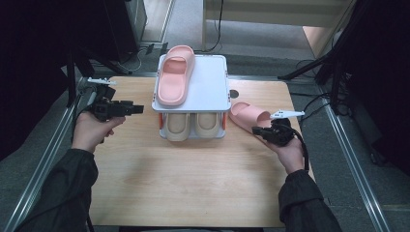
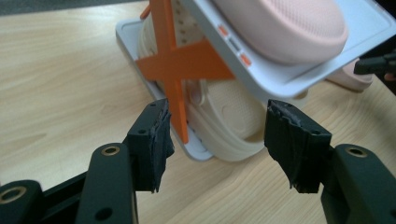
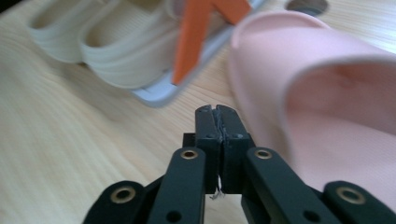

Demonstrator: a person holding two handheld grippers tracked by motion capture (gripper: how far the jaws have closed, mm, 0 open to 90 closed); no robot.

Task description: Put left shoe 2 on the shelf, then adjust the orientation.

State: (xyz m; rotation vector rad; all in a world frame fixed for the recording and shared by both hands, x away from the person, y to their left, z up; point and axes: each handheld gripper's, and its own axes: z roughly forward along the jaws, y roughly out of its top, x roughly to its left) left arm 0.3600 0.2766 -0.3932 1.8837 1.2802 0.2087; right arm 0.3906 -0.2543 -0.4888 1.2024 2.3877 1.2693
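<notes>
- Dark sleeves and two hands are seen at the bottom of the high view, each hand wrapped round a gripper above the wooden surface [image 1: 193, 179].
- On the left side, the left gripper [image 1: 137, 109] is held off the surface, aimed at the rack [image 1: 212, 92]; its jaws are spread wide with nothing between them, as is seen in the left gripper view [image 2: 217, 133].
- On the right side, the right gripper [image 1: 255, 129] is held low near the surface edge; its jaws are pressed together on nothing, as is seen in the right gripper view [image 3: 216, 123].
- A loose pink slipper [image 1: 249, 115] lies on the surface just right of the rack, and the right gripper is just beside its near end; in the right gripper view this slipper [image 3: 322, 107] rises close on the right of the shut jaws, apart from them.
- The rack is a white two-level stand with orange cross braces [image 2: 182, 63] at its sides, set at the far middle of the surface.
- A second pink slipper [image 1: 175, 75] lies on the left half of the top shelf, its far end overhanging the back edge; the right half of that shelf is bare.
- Two cream slippers [image 1: 192, 125] are kept side by side on the lower level.
- Between the left gripper and the cream slippers, an orange brace and the lower tray's corner stand in the way.
- Black stands and cables are seen on the floor around the surface.
</notes>
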